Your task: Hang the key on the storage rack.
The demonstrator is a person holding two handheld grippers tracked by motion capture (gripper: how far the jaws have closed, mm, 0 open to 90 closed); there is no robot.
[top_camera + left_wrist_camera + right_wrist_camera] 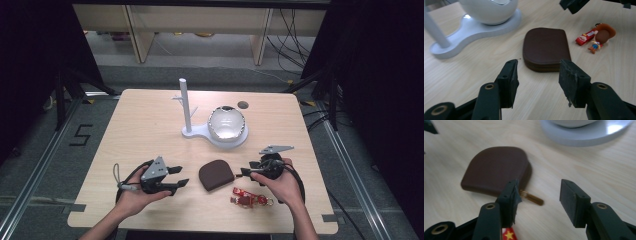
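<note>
The left gripper (181, 176) rests low over the table (145, 130) in the person's left hand (134, 196), its jaws parted with nothing between them. Straight ahead of those jaws, a little apart from their tips, lies the brown zip pouch (546, 48), flat on the wood with its zipped edge turned toward them. The right gripper (245, 172), held in the right hand (280, 184), faces the pouch from the other side, jaws likewise apart and empty; in the right gripper view the near edge of the pouch (496, 171) is partly covered by one jaw, and the gold zip pull (532, 198) pokes out just beyond it, slightly blurred. Beside the right gripper, toward the person, lie a red packet (586, 37) and a small hatted figure keychain (602, 36); in the high view the two blur together. Farther beyond both grippers stands a white stand (186, 102) on a pale base, its post cut off in the left gripper view, with a glossy round bowl (226, 123) seated on it.
</note>
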